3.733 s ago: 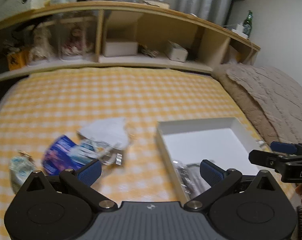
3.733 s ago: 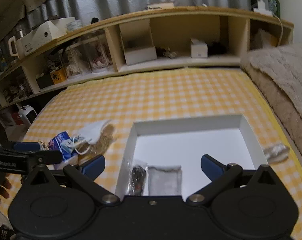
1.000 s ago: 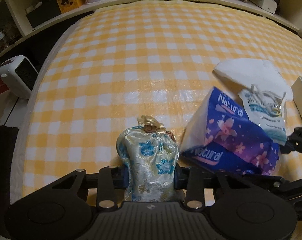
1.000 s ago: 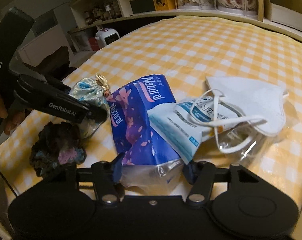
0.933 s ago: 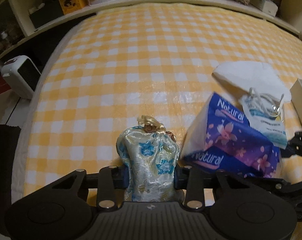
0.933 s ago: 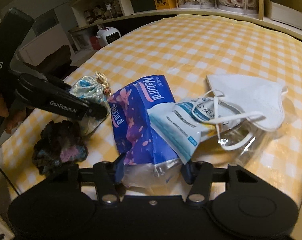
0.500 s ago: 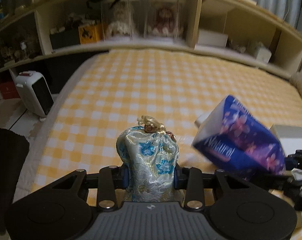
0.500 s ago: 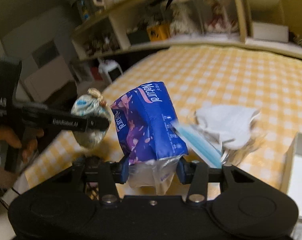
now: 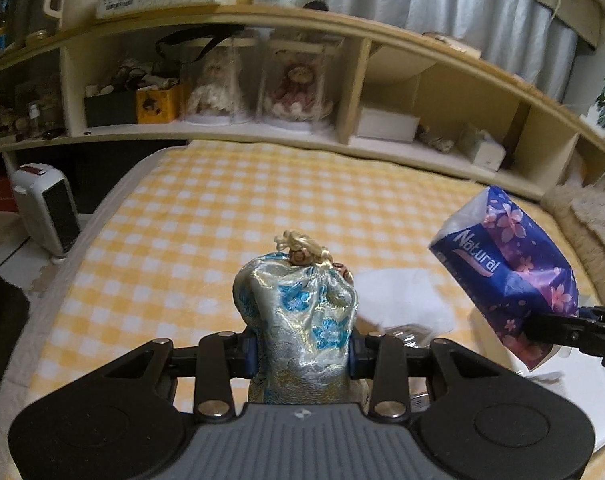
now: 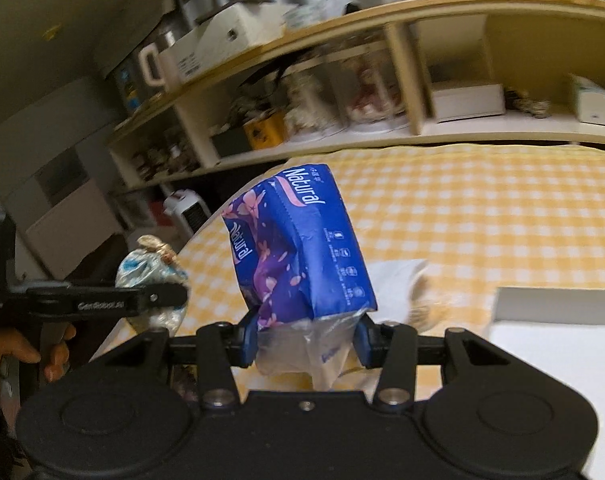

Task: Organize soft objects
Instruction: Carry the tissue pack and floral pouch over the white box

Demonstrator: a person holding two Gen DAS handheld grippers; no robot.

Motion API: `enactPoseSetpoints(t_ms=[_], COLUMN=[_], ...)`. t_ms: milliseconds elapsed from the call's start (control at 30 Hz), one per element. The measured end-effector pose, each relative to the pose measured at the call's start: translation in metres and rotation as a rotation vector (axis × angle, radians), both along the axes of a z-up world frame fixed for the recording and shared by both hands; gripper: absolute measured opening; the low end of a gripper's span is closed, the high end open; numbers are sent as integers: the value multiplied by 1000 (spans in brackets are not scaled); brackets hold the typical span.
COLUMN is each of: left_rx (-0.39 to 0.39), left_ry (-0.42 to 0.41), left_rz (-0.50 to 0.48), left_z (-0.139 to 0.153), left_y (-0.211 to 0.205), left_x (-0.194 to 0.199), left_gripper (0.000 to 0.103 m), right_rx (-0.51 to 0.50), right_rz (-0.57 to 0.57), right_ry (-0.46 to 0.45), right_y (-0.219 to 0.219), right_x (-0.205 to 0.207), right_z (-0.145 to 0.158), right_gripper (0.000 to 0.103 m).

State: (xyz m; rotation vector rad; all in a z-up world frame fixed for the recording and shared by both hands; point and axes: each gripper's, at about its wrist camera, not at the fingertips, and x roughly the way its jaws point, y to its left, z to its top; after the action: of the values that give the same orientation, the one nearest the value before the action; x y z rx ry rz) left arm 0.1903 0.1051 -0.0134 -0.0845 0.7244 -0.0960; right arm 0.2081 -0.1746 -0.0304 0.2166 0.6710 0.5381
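My left gripper [image 9: 300, 354] is shut on a silvery brocade pouch [image 9: 298, 324] with blue flowers and a gold tie, held up above the yellow checked bed [image 9: 222, 216]. My right gripper [image 10: 306, 342] is shut on a blue "Natural" tissue pack [image 10: 298, 248], also lifted; the pack shows at the right of the left wrist view [image 9: 506, 276]. The pouch and left gripper appear at the left of the right wrist view [image 10: 152, 280]. A white face mask [image 9: 398, 296] lies on the bed below. The white box [image 10: 558, 320] is at the right.
A long wooden shelf [image 9: 342, 80] with dolls, boxes and jars runs behind the bed. A small white heater [image 9: 46, 208] stands on the floor at the left. A brown blanket [image 9: 594, 216] lies at the far right.
Both grippers closed on their objects and lifted them off the bed; over the last second they have risen and tilted up toward the shelf, the tissue pack leaving the mask behind.
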Motion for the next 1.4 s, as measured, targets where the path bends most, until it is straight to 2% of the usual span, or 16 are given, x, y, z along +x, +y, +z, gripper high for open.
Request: enactPoseSetpoints(t_ms=[133,367,633,733,1000,1167,1400], left_rx=[-41,-94,-149,-184,-220,-246,-353], left_ry=[-28,-66,-75,-52,27,105,249], left_rz=[-33,-132,-238,-276,-386,-462,-485], left_z=[8,23,32,29,13,-10,-48], left_y=[-12,-63,-133,-161,-235,-282,-329], left_x=[0,-4,-11,-14,-23,-22,-16], left_gripper=[39,39,39,39,39,39,39], right_rx=[10,-16,-100,-116,-118,-63,-83], right_rz=[-61,-170,-258,-298,-388,-433,-460], right_ry=[-11,-43,-23,-9,56,130,232], right_y=[-29,-96,-162,-189,-253,-286,-309], right_x=[-7,-30,-51,-59,-80,-91,-101], right_z=[12,37,47,45,25,3,-24], right_gripper=[47,47,47,47,47,47,47])
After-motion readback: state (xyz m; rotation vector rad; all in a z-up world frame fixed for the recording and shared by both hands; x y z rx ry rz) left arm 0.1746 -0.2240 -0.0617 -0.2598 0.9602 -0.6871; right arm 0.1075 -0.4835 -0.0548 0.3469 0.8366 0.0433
